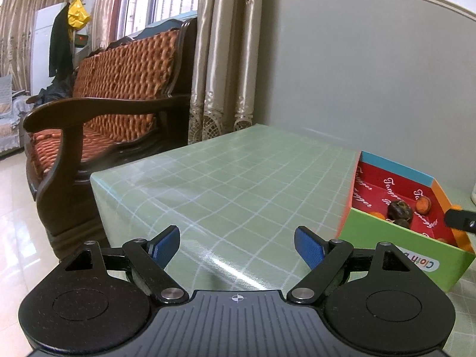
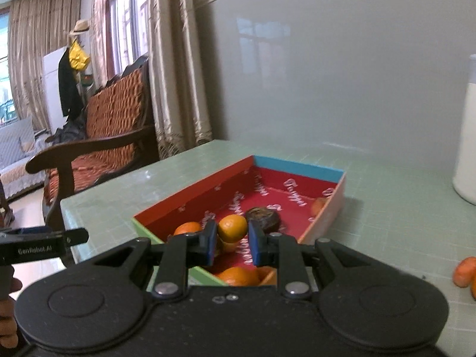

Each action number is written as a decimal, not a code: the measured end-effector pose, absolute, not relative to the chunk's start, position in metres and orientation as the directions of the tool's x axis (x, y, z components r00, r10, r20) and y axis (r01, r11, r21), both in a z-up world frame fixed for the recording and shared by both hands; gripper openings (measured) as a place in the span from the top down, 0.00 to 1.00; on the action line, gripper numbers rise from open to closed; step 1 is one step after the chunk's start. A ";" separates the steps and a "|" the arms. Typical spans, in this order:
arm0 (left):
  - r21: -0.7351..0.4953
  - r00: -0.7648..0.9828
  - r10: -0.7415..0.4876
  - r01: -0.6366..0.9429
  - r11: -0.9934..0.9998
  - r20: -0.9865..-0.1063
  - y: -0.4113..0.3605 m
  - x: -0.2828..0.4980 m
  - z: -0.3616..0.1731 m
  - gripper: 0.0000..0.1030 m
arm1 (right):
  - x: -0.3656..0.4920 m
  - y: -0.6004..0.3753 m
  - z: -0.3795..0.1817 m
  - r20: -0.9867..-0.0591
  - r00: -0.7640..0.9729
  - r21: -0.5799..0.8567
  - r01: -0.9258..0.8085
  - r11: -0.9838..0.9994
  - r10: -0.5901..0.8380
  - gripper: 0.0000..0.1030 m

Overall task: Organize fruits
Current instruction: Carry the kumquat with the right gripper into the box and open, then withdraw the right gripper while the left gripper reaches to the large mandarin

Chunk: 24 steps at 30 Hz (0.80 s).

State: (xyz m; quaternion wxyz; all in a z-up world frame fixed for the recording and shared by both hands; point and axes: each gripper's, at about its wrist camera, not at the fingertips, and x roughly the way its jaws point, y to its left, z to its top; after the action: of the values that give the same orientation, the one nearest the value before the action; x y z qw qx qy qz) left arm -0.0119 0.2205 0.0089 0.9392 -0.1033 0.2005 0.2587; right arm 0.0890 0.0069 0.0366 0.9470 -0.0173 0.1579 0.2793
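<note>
Two wrist views over a green gridded table (image 1: 238, 172) set against a pale wall.

- Left gripper (image 1: 237, 245): blue pads spread wide apart, nothing between them, poised above bare tabletop just left of the box; seen side-on at the left edge of the right wrist view.
- Right gripper (image 2: 231, 245): pads drawn close and clamped on a small orange (image 2: 232, 227), one pad at each side of the fruit, held above the near end of the box interior.
- Box (image 2: 297, 165): open-topped, red printed lining, blue far wall, green near wall, resting on the table towards its right part.
- Inside the box: a dark brown fruit (image 2: 264, 218) near the middle, an orange (image 2: 187, 228) by the left wall, another orange (image 2: 238, 276) at the near end, a further one (image 2: 318, 205) against the right wall.
- Outside the box: loose orange fruit (image 2: 464, 272) on the table at the far right, well apart from the box.
- White container (image 2: 467, 136) upright on the table by the wall, cut off by the picture edge.
- Background: wooden bench (image 1: 119, 89) with an orange woven cushion, and beige curtains (image 1: 220, 59).
</note>
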 end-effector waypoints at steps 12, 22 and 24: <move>-0.083 0.793 0.434 -0.512 0.855 -0.427 0.212 -0.007 0.009 0.18 | 0.081 0.004 0.031 -0.313 0.792 0.044 -0.539 0.841 0.524 0.69; -0.067 0.838 0.381 -0.439 0.896 -0.391 0.178 0.005 0.016 0.18 | 0.074 -0.051 0.043 -0.243 0.888 0.061 -0.387 0.920 0.389 0.49; -0.052 0.851 0.360 -0.409 0.911 -0.383 0.167 0.009 0.019 0.18 | 0.072 -0.070 0.044 -0.233 0.912 0.068 -0.331 0.941 0.337 0.38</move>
State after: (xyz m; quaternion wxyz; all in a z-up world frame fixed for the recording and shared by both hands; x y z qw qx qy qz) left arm 0.0087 0.1671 0.0193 0.9596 -0.0660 0.1859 0.2004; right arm 0.0722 -0.0702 0.0437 0.9777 0.0136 0.1218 0.1707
